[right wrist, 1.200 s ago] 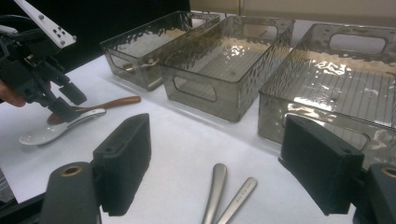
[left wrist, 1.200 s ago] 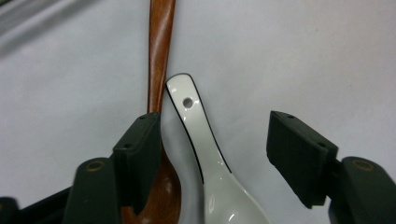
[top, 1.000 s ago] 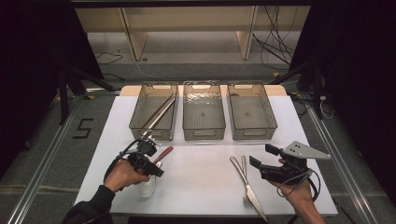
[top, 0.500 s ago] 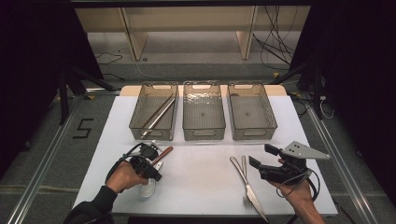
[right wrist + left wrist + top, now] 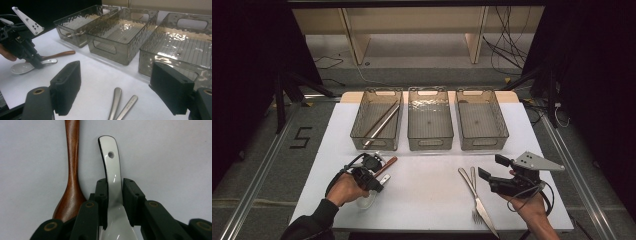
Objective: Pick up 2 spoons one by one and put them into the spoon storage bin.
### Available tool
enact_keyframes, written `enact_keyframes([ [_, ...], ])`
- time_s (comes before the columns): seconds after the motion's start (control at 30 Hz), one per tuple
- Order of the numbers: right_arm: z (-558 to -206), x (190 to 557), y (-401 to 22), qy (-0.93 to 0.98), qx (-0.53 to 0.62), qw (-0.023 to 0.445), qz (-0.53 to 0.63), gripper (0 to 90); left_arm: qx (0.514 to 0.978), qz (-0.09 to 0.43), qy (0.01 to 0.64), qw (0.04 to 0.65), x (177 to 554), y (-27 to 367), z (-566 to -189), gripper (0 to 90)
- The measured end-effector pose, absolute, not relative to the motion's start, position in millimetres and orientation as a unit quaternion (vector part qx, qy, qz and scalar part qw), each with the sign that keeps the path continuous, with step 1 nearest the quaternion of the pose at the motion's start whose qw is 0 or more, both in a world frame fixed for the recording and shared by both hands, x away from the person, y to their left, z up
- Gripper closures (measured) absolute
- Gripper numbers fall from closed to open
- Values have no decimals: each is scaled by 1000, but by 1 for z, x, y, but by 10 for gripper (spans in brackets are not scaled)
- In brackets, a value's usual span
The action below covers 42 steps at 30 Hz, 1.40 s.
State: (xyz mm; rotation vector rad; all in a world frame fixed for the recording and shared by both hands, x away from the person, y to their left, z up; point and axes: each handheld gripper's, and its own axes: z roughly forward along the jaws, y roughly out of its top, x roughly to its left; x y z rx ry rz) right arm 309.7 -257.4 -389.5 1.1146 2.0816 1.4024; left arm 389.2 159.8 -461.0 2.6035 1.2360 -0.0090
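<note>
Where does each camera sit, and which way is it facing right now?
High view: above the near edge, facing forward and down on the table; both forearms enter below.
Left gripper view: on the left gripper, looking down; its fingers flank the white spoon.
Right gripper view: on the right gripper, facing the bins.
Shared: the white spoon, in all views.

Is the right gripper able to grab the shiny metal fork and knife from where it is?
Probably yes. The right gripper hangs open just beside the silver metal fork and the silver metal knife, which lie bare on the white table with nothing between them.
</note>
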Motion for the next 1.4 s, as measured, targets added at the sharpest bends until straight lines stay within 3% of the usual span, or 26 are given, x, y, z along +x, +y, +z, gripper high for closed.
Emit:
enact_keyframes([
  [0.37,-389,310,-258,743,399,196,500,257,897,-36,412,154,389,157,-460,847],
  [0.73,-389,310,-258,742,399,196,502,257,899,-34,402,168,389,157,-456,851],
  [1.4,-390,311,-259,741,401,197,501,257,881,3,380,282,398,152,-415,852],
])
